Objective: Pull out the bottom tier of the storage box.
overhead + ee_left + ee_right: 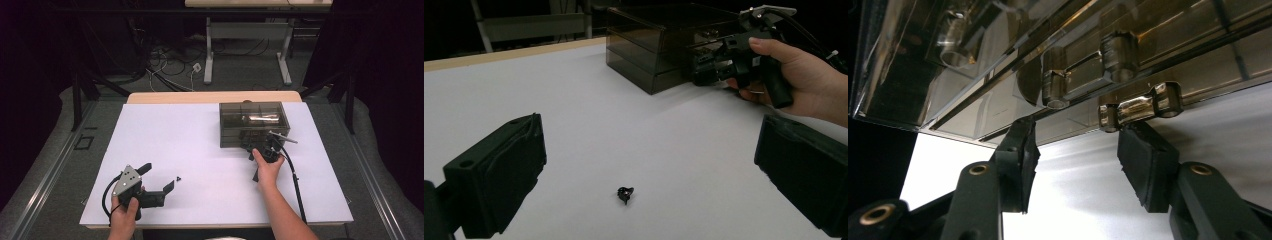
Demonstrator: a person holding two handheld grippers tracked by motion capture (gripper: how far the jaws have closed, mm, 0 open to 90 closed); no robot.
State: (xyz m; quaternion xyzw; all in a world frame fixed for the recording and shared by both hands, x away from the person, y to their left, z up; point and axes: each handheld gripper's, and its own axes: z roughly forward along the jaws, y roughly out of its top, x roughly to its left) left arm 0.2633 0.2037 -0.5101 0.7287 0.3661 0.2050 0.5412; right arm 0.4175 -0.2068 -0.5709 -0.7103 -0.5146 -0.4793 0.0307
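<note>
The right gripper point(1075, 150), fingers half-open and seemingly empty, is aimed at the drawer handle point(1140, 107) of the smoky box point(254, 122); an off-centre closure could slip off it.

A white rectangular sheet point(190, 150) covers a light wooden tabletop point(210, 96), whose bare far edge shows as a strip behind it. Beyond the table, grey carpeted floor point(235, 75) carries a tangle of black and white cables point(165, 65). A second table's 2 pale grey metal legs point(209, 50) stand on that floor, joined by a grey crossbeam point(247, 30). Black curtains point(380, 60) hang at both sides.
</note>
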